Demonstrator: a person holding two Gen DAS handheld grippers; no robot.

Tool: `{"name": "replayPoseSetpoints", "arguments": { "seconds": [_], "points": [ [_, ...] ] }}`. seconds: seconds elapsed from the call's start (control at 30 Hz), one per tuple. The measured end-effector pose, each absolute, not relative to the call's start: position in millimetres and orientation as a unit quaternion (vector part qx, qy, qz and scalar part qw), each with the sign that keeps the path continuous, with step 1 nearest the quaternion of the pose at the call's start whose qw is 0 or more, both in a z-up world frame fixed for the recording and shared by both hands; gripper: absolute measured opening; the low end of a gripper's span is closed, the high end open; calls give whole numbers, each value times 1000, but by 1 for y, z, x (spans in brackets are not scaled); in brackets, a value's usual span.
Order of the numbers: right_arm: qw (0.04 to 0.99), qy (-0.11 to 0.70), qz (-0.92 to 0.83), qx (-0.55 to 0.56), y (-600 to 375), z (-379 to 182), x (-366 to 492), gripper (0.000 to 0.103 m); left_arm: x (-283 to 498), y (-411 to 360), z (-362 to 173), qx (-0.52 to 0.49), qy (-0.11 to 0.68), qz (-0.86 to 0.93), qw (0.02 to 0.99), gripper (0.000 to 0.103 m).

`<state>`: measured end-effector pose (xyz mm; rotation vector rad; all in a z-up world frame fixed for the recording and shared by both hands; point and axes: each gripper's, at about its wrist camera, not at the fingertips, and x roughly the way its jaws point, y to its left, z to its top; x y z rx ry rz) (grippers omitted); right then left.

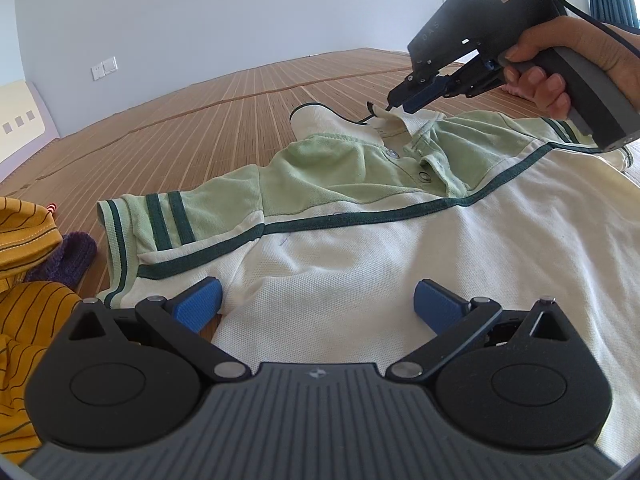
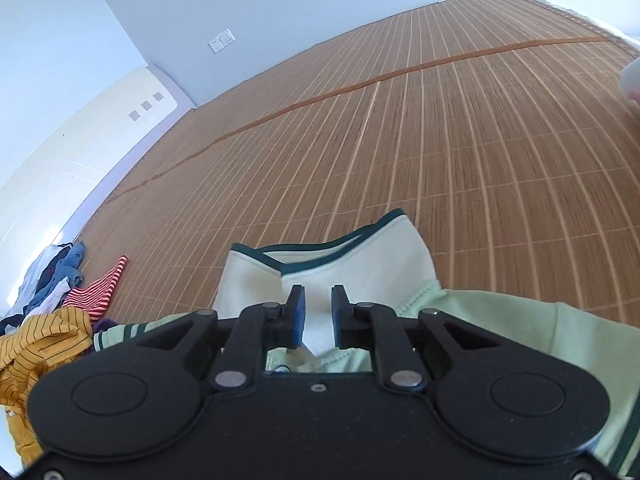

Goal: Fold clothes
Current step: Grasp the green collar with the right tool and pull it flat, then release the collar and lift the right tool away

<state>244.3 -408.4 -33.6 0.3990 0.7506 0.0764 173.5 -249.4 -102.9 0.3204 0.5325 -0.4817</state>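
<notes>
The left tool [image 1: 316, 306] is spread wide, its blue pads just above the white body of the polo shirt [image 1: 360, 248], which lies flat on the bamboo mat [image 1: 240, 112] directly ahead of it. The right tool [image 2: 318, 316], held in a hand [image 1: 576, 60], is narrowed around the shirt's collar [image 2: 320, 276]; whether it grips it I cannot tell. Left of both tools lies a yellow striped garment [image 1: 24, 320].

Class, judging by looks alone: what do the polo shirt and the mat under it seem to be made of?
Polo shirt: likely cotton piqué knit, matte; a fine dotted weave shows in the white body. Mat: probably bamboo slats, slightly glossy; narrow parallel strips with cross-stitch lines and a brown fabric band.
</notes>
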Motion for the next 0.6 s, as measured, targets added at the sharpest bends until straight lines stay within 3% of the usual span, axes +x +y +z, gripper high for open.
{"name": "replayPoseSetpoints", "arguments": {
  "seconds": [0.17, 0.33, 0.6],
  "points": [
    [910, 365, 46, 189, -393, -32, 253, 21, 175, -249, -103, 155, 261, -235, 923, 103],
    [912, 364, 61, 181, -380, -26, 251, 37, 180, -247, -99, 159, 272, -238, 919, 103],
    [924, 346, 103, 127, -365, 12, 144, 57, 194, -230, -93, 111, 307, -227, 918, 103]
  ]
}}
